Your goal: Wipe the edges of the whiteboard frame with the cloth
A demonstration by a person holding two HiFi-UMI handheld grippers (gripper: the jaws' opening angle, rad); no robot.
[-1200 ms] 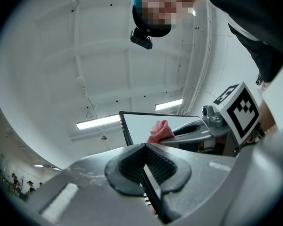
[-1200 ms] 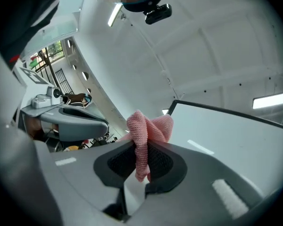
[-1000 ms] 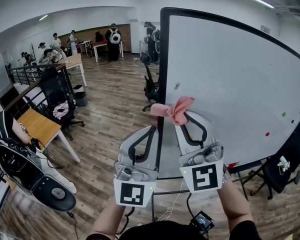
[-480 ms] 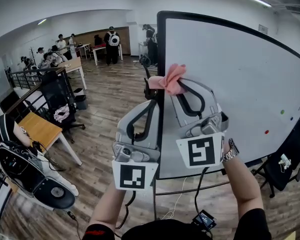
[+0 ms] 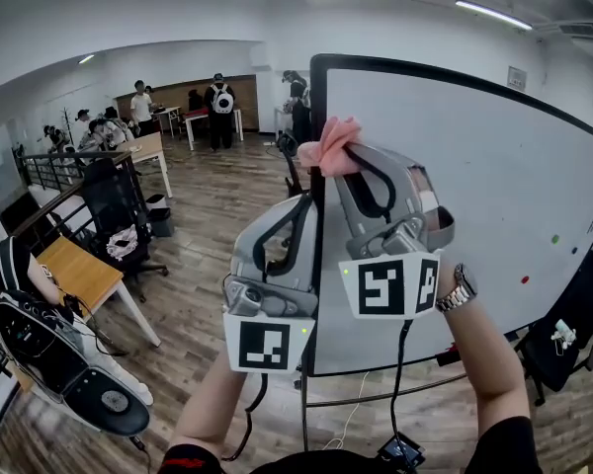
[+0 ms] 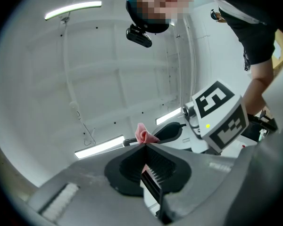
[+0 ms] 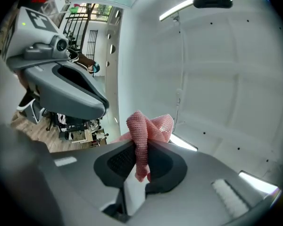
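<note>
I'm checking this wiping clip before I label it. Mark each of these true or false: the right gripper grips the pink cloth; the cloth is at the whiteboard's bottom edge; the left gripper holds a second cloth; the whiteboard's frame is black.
1. The right gripper grips the pink cloth. True.
2. The cloth is at the whiteboard's bottom edge. False: it sits against the left upright side of the frame, near the top corner.
3. The left gripper holds a second cloth. False: its jaws are together with nothing between them, and it sits lower down beside the same side of the frame.
4. The whiteboard's frame is black. True.
</note>
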